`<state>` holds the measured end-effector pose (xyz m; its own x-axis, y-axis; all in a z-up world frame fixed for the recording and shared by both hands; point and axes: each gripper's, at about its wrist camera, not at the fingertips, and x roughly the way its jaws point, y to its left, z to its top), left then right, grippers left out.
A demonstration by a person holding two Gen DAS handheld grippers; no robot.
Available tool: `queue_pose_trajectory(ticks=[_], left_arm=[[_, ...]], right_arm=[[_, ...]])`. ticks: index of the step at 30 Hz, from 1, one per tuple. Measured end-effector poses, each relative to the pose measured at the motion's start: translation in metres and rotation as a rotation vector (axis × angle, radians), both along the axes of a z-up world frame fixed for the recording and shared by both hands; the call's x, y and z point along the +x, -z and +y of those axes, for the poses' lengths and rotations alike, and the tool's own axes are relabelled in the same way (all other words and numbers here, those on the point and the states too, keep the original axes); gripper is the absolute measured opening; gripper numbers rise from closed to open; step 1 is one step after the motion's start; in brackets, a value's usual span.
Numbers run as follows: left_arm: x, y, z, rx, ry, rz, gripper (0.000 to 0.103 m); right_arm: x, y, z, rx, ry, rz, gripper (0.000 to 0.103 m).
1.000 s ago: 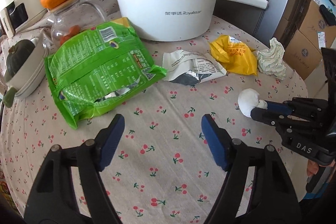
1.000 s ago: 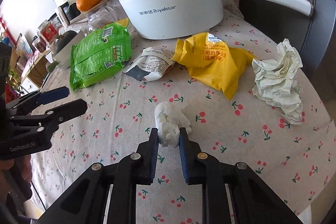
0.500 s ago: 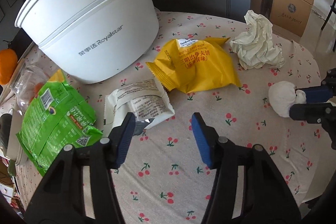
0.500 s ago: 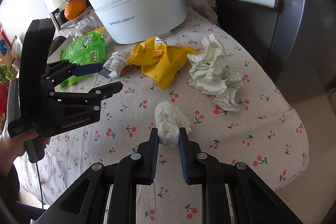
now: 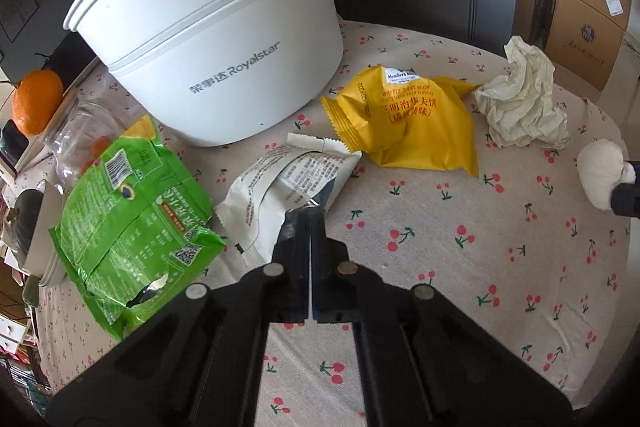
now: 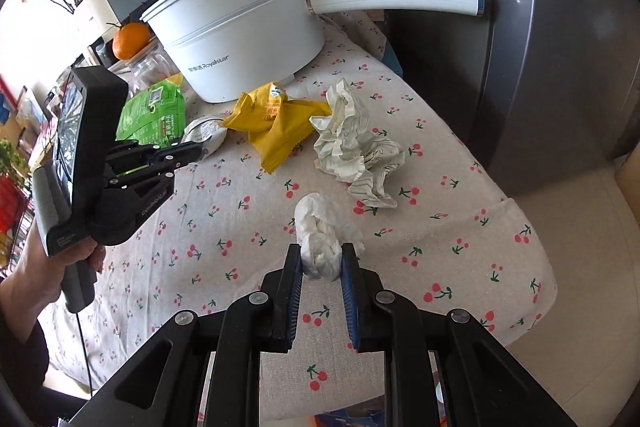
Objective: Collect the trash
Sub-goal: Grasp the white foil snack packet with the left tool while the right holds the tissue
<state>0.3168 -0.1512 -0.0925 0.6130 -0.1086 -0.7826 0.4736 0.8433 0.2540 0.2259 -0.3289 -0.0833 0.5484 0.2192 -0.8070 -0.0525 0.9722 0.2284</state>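
Observation:
My left gripper [image 5: 310, 217] is shut on the torn near edge of a white snack wrapper [image 5: 280, 187] lying on the cherry-print tablecloth [image 5: 460, 267]. The right wrist view shows that gripper [image 6: 196, 150] at the same wrapper [image 6: 206, 133]. My right gripper [image 6: 321, 259] is shut on a white tissue ball [image 6: 322, 231], held above the cloth near the table's right edge. An open green bag [image 5: 136, 211] lies left of the white wrapper. To its right lie a yellow wrapper [image 5: 408, 119] and a crumpled cream paper [image 5: 524, 107].
A big white pot [image 5: 216, 39] with a long handle stands behind the trash. An orange [image 5: 36, 99] rests on a glass jar [image 5: 76, 139] at the left. A grey fridge [image 6: 540, 47] is close to the table's right side, and cardboard boxes [image 5: 580, 39] are beyond.
My left gripper swung right from the green bag to the white wrapper and closed on its edge. My right gripper drew back towards the table's edge with the tissue ball in it.

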Motion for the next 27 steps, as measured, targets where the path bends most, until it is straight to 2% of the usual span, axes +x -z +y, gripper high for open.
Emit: queue_pose_trajectory(ticks=[5,7,8,9,10,11,14,16,18,22,24,25,27], left_arm=[[-0.026,-0.022,0.022,-0.064,0.014,0.025,0.000],[-0.031,-0.025,0.023,-0.073,0.031,0.042,0.007],[-0.033,-0.026,0.022,-0.074,0.036,0.041,0.029],[-0.035,-0.027,0.021,-0.071,0.035,0.032,0.059],[-0.038,-0.024,0.018,-0.061,0.035,0.013,0.069],[-0.037,-0.022,0.014,-0.043,0.046,-0.003,0.071],[-0.018,-0.007,-0.006,0.063,0.102,0.002,0.071],[-0.002,-0.001,-0.009,0.096,0.140,0.008,0.071],[0.013,0.003,-0.008,0.102,0.165,0.021,0.071],[0.028,-0.003,0.003,0.045,0.206,0.047,0.070],[0.031,-0.003,0.009,0.043,0.228,0.056,0.070],[0.032,-0.002,0.011,0.054,0.233,0.058,0.068],[0.036,0.004,0.013,0.084,0.234,0.068,0.058]], right_arm=[[-0.013,-0.020,0.004,-0.002,-0.014,-0.043,0.020],[-0.020,-0.027,0.004,0.007,-0.010,-0.056,0.020],[-0.022,-0.030,0.004,0.015,-0.006,-0.061,0.020],[-0.024,-0.032,0.003,0.025,-0.001,-0.065,0.020],[-0.025,-0.033,0.002,0.036,0.005,-0.066,0.020],[-0.026,-0.033,0.001,0.047,0.011,-0.066,0.020],[-0.024,-0.031,0.000,0.066,0.006,-0.054,0.020],[-0.022,-0.029,0.000,0.046,-0.019,-0.053,0.020],[-0.020,-0.027,-0.002,0.036,-0.038,-0.050,0.020],[-0.015,-0.020,-0.014,0.028,-0.040,-0.026,0.020],[-0.012,-0.018,-0.019,0.050,-0.030,-0.020,0.020],[-0.011,-0.017,-0.021,0.063,-0.026,-0.018,0.020],[-0.009,-0.016,-0.022,0.073,-0.024,-0.014,0.020]])
